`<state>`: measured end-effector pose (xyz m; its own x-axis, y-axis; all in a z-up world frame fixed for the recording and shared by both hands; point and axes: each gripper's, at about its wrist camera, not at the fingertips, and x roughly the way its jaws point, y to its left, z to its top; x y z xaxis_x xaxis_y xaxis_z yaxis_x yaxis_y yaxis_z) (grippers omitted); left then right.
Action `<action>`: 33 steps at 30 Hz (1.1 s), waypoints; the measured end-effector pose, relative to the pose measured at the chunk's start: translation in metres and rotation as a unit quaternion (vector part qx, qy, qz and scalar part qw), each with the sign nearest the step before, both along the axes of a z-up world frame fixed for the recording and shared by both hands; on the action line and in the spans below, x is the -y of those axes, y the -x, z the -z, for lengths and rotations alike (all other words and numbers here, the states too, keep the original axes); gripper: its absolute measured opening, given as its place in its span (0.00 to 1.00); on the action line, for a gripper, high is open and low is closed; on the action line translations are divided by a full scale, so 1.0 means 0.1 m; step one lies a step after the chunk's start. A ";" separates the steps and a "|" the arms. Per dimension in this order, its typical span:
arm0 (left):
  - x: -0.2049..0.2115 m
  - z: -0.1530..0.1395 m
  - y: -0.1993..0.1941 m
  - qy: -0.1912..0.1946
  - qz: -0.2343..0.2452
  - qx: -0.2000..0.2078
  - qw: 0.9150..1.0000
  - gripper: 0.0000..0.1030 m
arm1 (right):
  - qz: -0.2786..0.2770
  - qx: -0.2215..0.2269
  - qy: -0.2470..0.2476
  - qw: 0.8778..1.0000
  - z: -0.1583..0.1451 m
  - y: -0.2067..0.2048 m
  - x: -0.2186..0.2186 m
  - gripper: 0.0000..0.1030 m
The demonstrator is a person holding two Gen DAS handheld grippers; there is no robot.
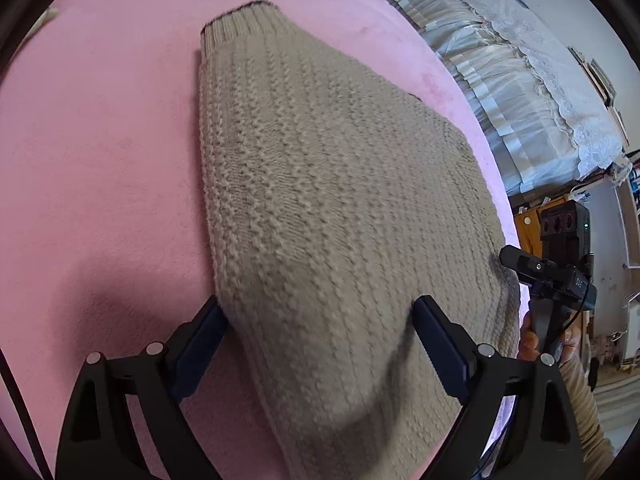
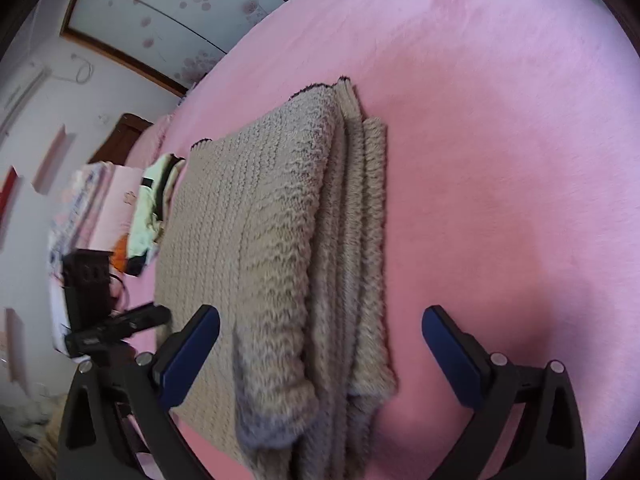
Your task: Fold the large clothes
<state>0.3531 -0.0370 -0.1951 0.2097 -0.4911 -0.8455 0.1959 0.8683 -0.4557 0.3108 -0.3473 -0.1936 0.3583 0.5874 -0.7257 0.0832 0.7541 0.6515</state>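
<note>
A beige knitted sweater (image 1: 320, 184) lies folded in several layers on a pink blanket (image 1: 100, 160). My left gripper (image 1: 320, 320) is open, its two fingers standing either side of the sweater's near end, just above it. In the right wrist view the sweater (image 2: 260, 240) shows stacked folded edges on its right side. My right gripper (image 2: 320, 332) is open and hovers over the sweater's near end, holding nothing. The right gripper also shows in the left wrist view (image 1: 548, 276) at the sweater's right edge, and the left gripper shows in the right wrist view (image 2: 116, 324).
A bed with white ruffled bedding (image 1: 520, 80) stands beyond the blanket's right edge. A pile of folded clothes (image 2: 148, 208) lies left of the sweater. A wardrobe with flowered panels (image 2: 180, 12) stands behind. A wooden cabinet (image 1: 532, 228) is at the right.
</note>
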 end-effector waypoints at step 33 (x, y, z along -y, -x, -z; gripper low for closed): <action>-0.45 -1.53 1.33 -0.108 -0.013 0.107 0.988 0.57 | -0.103 0.091 0.072 0.988 -1.29 0.98 -1.67 0.48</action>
<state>0.2204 0.0080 -0.0419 0.4046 -0.2954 -0.8654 0.2447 0.9468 -0.2089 0.2131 -0.1799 -0.0646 0.3740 0.5575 -0.7412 -0.1912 0.8283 0.5266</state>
